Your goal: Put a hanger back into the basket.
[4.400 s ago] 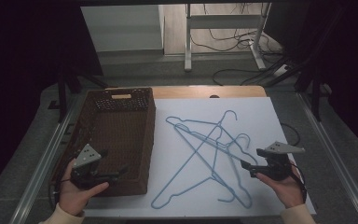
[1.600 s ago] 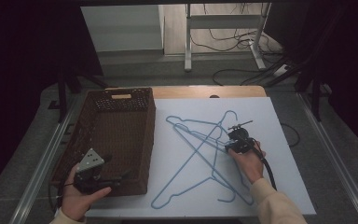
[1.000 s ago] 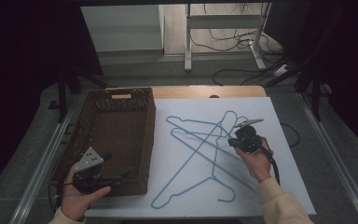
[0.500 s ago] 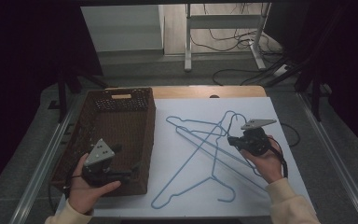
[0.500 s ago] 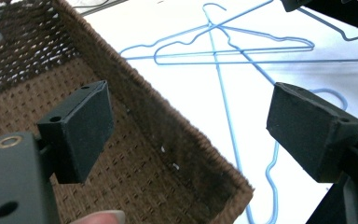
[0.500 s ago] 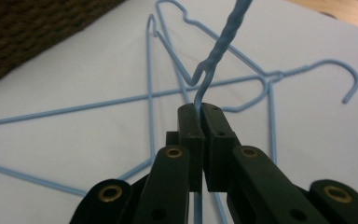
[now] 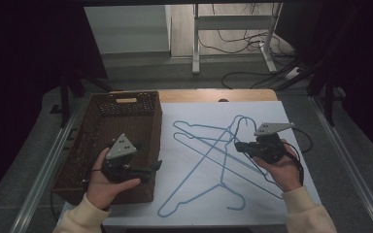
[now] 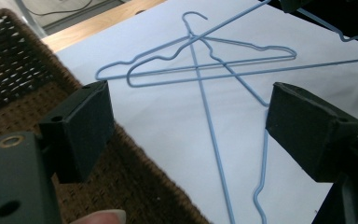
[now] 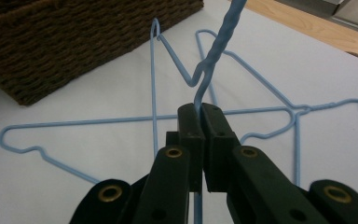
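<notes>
Three blue wire hangers lie crossed on a white sheet (image 7: 184,170). My right gripper (image 7: 238,145) is shut on one hanger (image 7: 243,127) just below its twisted neck. In the right gripper view the jaws (image 9: 200,112) pinch the wire, and the twisted neck (image 9: 216,42) rises out of the top. Another hanger (image 7: 194,194) lies with its hook at the sheet's front edge. My left gripper (image 7: 153,168) hovers open over the right wall of a brown wicker basket (image 7: 126,104). Its pads (image 8: 81,126) stand wide apart with nothing between them, and the hangers (image 8: 205,70) lie beyond.
The basket fills the table's left side, with its woven rim (image 8: 135,163) right under my left gripper. Metal rails (image 7: 43,170) run along both table sides. A wooden edge (image 7: 199,95) shows at the back, with cables (image 7: 252,73) on the floor behind.
My right gripper moved from the front right onto the hangers, shut on one near its neck and drew it right. My left gripper rose and shifted a little over the basket's right wall.
</notes>
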Action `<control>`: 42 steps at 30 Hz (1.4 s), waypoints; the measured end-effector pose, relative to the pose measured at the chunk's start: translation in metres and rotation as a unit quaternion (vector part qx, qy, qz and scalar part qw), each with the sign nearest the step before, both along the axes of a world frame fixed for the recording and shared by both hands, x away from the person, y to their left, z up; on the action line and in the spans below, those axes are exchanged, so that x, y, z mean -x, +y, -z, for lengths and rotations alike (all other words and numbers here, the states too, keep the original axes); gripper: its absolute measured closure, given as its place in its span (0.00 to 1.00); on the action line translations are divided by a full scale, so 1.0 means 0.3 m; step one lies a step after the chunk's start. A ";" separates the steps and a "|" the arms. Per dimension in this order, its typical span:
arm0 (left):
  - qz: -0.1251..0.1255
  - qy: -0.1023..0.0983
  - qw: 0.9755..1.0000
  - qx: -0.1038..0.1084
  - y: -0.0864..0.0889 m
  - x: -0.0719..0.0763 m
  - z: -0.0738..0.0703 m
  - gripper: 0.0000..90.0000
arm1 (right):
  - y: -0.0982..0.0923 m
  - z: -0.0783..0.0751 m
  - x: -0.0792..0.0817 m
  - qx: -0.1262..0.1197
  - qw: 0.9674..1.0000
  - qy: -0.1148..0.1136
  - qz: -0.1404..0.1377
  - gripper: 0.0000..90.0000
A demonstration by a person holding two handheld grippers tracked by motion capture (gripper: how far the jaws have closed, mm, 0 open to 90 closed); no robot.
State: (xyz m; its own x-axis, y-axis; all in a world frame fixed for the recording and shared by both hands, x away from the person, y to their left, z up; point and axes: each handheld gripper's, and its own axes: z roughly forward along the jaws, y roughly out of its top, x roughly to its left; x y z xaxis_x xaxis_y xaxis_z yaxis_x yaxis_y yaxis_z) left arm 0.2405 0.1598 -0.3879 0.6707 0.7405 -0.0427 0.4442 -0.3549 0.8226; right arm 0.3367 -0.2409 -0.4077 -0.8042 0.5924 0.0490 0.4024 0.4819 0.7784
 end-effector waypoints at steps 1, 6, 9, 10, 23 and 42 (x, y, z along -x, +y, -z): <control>0.003 0.002 1.000 0.000 -0.005 -0.006 0.000 0.17 | 0.000 -0.003 0.002 -0.002 1.000 0.000 -0.004 0.98; 0.023 0.026 0.999 0.015 -0.008 -0.033 0.005 0.19 | -0.008 -0.015 0.010 -0.016 1.000 0.005 -0.019 0.98; 0.054 0.046 0.997 0.022 -0.005 -0.062 0.013 0.22 | -0.023 -0.028 0.016 -0.027 0.999 0.008 -0.037 0.98; 0.058 0.048 0.997 0.023 -0.007 -0.069 0.015 0.22 | -0.026 -0.030 0.017 -0.030 0.999 0.009 -0.043 0.98; 0.100 0.063 0.993 0.013 -0.124 -0.178 0.003 0.28 | -0.032 -0.055 0.034 -0.030 0.996 0.009 -0.083 0.98; 0.169 0.076 0.981 -0.052 -0.347 -0.308 0.067 0.35 | -0.020 -0.055 0.040 -0.033 0.993 0.022 -0.114 0.98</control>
State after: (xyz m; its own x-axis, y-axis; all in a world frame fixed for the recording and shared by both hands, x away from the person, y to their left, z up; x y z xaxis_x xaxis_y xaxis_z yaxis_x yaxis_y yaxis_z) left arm 0.3330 0.0557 -0.4081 0.8705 0.4825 -0.0970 0.4010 -0.5810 0.7083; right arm 0.3248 -0.2470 -0.3914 -0.9127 0.3903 0.1208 0.3243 0.5124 0.7951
